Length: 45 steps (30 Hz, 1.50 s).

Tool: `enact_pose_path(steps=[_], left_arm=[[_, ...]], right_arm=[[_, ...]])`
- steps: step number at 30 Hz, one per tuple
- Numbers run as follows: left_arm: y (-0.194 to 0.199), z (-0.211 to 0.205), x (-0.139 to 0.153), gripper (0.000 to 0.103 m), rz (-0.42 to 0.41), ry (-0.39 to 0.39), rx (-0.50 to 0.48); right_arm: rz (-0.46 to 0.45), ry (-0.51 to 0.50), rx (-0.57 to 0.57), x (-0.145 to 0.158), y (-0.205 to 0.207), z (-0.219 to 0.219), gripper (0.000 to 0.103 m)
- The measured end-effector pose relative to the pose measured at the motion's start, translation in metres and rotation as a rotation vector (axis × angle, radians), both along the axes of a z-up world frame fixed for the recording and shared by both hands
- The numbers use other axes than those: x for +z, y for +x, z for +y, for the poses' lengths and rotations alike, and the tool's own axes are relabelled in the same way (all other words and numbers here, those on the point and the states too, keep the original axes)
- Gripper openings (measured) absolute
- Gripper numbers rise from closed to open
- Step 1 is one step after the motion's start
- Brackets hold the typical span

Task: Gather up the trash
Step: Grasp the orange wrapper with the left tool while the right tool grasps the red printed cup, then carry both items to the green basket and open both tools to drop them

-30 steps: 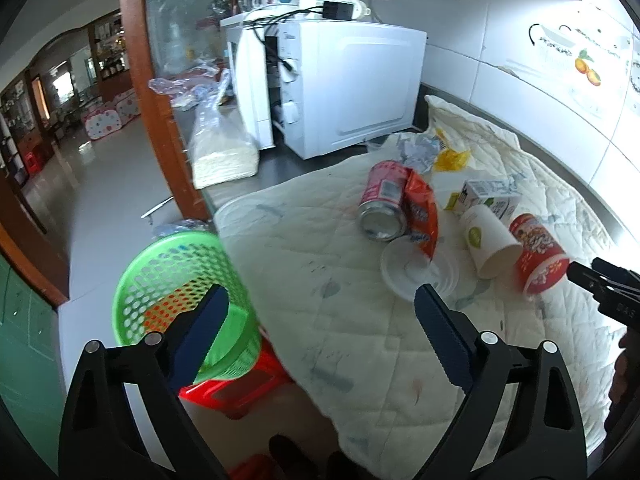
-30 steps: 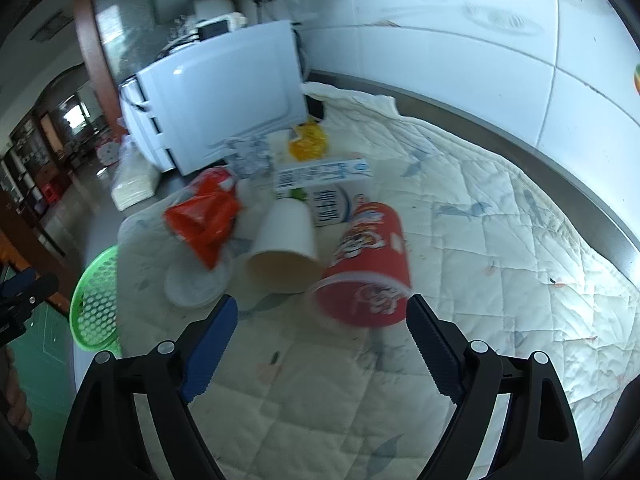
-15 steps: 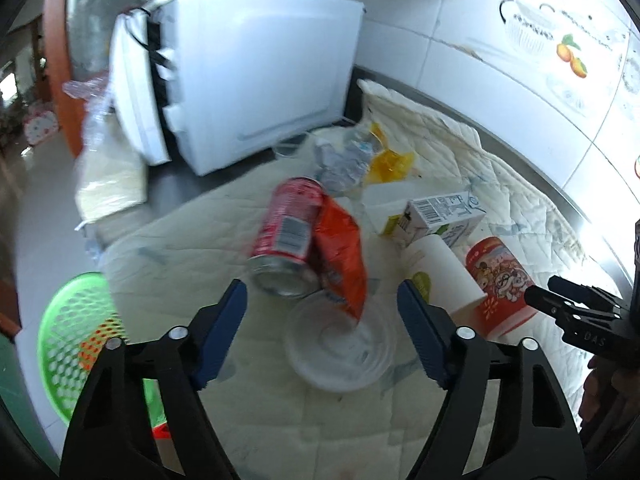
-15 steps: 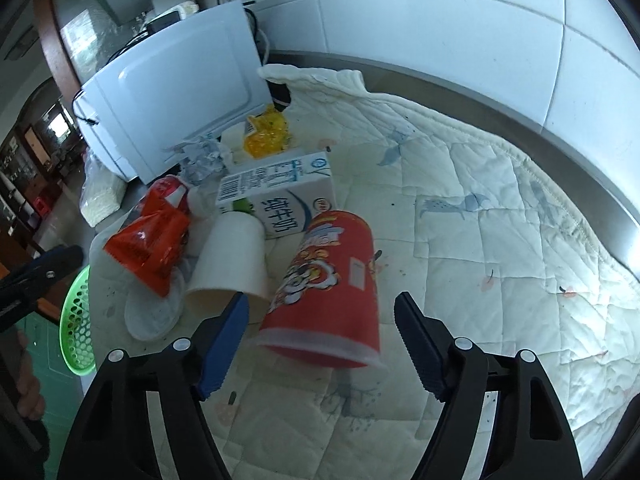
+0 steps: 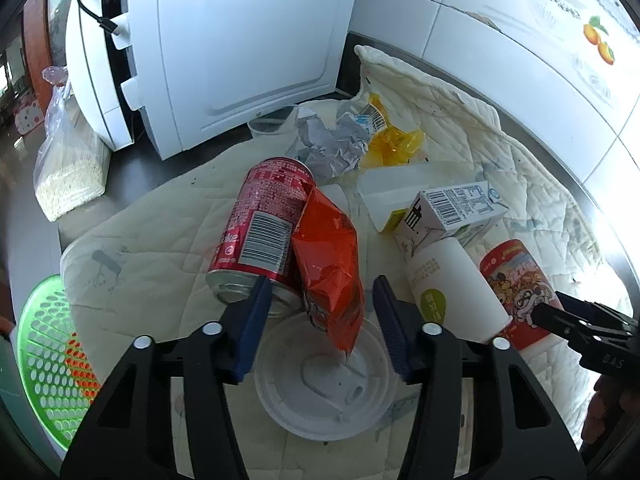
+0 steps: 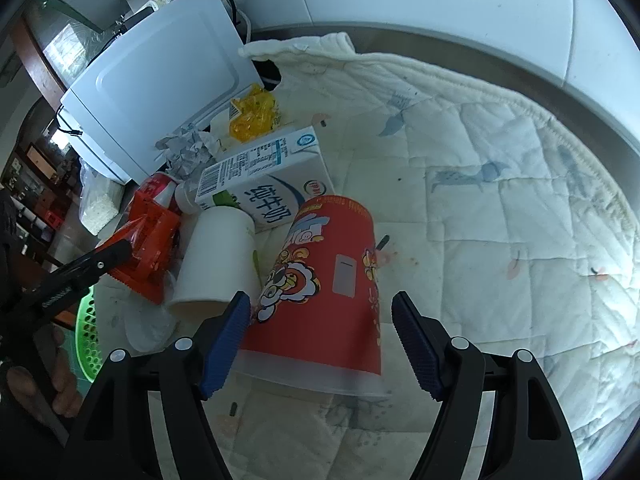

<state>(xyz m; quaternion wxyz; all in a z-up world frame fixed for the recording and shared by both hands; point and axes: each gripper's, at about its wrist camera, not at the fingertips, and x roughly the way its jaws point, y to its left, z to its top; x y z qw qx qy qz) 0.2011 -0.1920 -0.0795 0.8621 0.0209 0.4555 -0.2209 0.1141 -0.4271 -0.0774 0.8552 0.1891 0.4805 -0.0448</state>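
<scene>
Trash lies on a quilted cream cloth (image 5: 152, 248). My left gripper (image 5: 320, 280) hovers low over a white plastic lid (image 5: 324, 392), its jaws closing around the lower end of an orange snack bag (image 5: 328, 256); the pads do not press it. A red soda can (image 5: 264, 220) lies against the bag's left side. My right gripper (image 6: 320, 296) straddles the rim end of a fallen red paper cup (image 6: 332, 272), with a small gap still showing at the right pad. A white paper cup (image 6: 218, 256) and a milk carton (image 6: 268, 188) lie beside it.
A white microwave (image 5: 248, 40) stands behind the trash, with a bag of grains (image 5: 68, 176) to its left. Crumpled grey paper (image 5: 332, 140) and a yellow wrapper (image 5: 392, 144) lie near it. A green basket (image 5: 44, 352) sits below the counter edge. A tiled wall (image 6: 440, 8) runs along the far side.
The left gripper swung from over the green basket onto the can and orange bag, and its jaws narrowed. The right gripper dropped closer over the red cup and narrowed too.
</scene>
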Motion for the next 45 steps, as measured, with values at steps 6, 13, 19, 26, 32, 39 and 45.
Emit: enact_pose_path(steps=[6,13,19,26,32,39,45], left_arm=[[0.003,-0.007,-0.002,0.024,0.017,0.000,-0.028],[0.001,-0.015,-0.007,0.024,0.021,0.018,-0.055],[-0.001,-0.018,-0.005,0.017,0.006,0.017,-0.070],[-0.014,-0.003,0.013,0.009,-0.025,-0.034,-0.068],[-0.035,0.034,0.042,0.007,-0.069,-0.099,-0.031],[-0.064,0.113,0.077,0.007,-0.164,-0.122,0.105],[-0.076,0.206,0.081,0.007,-0.192,-0.078,0.306]], right_arm=[[0.048,0.038,0.009,-0.010,0.011,0.000,0.070],[0.090,0.128,-0.021,-0.026,0.025,-0.011,0.070],[0.112,0.210,-0.028,-0.034,0.029,-0.017,0.070],[0.066,0.197,-0.042,-0.016,0.011,-0.017,0.069],[-0.015,0.185,-0.014,0.021,-0.012,-0.002,0.069],[-0.101,0.145,0.186,0.062,-0.011,0.075,0.069],[-0.135,0.132,0.416,0.073,0.007,0.174,0.070]])
